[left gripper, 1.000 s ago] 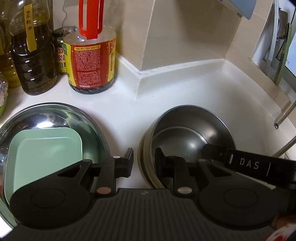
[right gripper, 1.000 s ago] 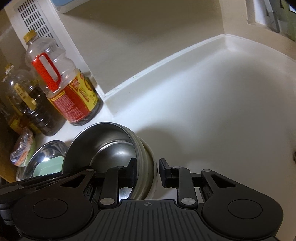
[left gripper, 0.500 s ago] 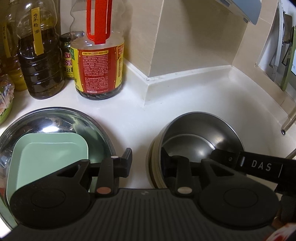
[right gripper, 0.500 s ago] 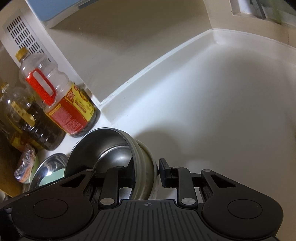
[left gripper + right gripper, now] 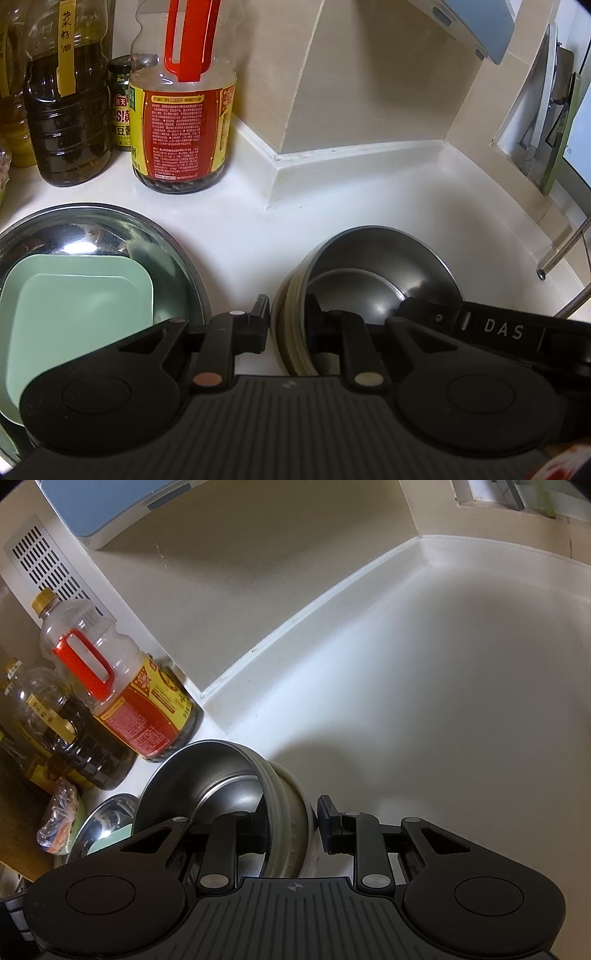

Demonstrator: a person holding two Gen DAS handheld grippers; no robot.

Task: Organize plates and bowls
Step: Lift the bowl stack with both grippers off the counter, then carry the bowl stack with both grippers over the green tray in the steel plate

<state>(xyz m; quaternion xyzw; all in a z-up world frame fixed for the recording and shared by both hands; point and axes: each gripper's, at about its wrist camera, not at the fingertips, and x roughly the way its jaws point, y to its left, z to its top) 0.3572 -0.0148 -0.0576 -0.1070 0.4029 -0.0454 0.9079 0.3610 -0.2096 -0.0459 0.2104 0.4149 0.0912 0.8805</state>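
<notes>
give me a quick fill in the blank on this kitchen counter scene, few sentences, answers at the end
1. The pale green square plate lies inside a big shiny ____ basin.
2. The handle on the clear bottle with the red label is ____.
3. Both the left hand-held gripper and the right hand-held gripper straddle the rim of the same stack of ____.
4. The stack sits on a ____ counter.

Missing words: metal; red; bowls; white
</notes>
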